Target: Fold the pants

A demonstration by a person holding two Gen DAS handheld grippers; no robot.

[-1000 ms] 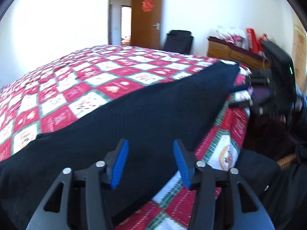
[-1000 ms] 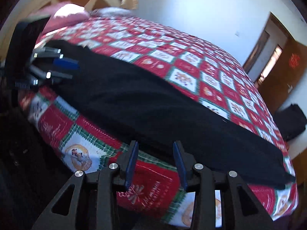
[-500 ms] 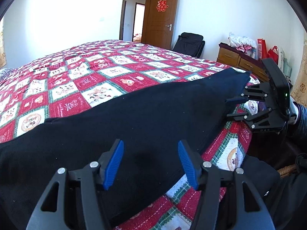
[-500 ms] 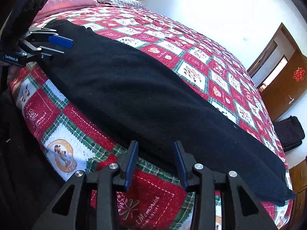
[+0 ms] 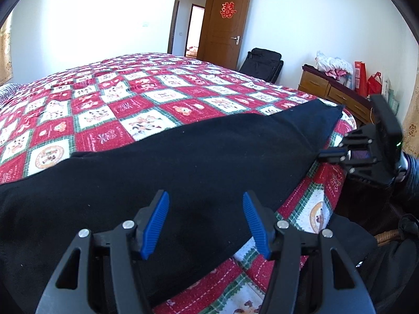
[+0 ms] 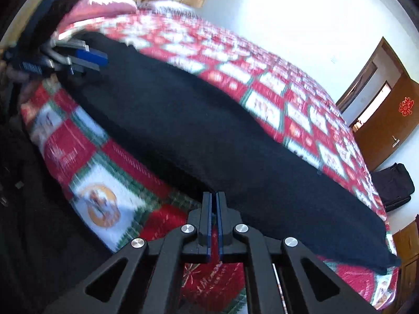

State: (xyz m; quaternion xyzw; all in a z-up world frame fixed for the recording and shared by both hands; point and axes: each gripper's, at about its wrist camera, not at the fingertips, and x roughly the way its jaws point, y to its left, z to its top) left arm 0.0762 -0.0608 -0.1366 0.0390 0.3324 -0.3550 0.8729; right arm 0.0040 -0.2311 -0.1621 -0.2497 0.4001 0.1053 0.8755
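While one pair of black knit pants (image 5: 199, 162) lay flat along the near edge of the red-and-white patchwork quilt (image 5: 125, 104), the left gripper (image 5: 205, 225) hung released above it — the right gripper (image 6: 214, 217) was clenched at its hem, grasp uncertain; wooden door (image 5: 225, 26) behind.

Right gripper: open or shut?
Shut. The right gripper has its blue pads nearly touching at the pants edge; whether fabric is pinched, cannot tell.

Quilted bed (image 5: 110, 104) — black pants (image 5: 183, 162) spread across.
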